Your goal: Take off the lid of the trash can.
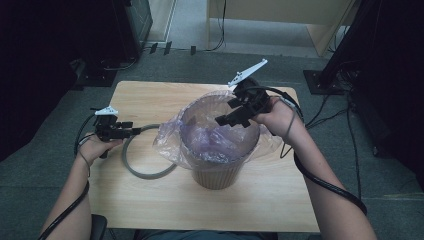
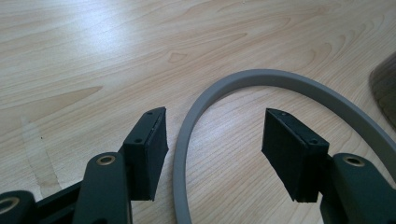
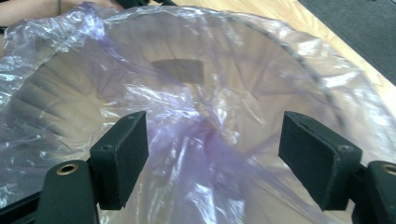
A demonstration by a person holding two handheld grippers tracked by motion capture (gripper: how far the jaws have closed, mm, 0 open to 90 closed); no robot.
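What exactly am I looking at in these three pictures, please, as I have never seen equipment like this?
A person at a wooden table holds a hand-operated two-jaw gripper in each hand. The high view looks down from above. The other two pictures come from cameras riding on the grippers, looking along their black jaws. On the table stands a beige waste bin lined with a clear purplish plastic bag, and beside it lies a grey ring. The left gripper is open with the ring's band between its jaws, untouched. The right gripper is open over the bag inside the bin. Neither holds anything.
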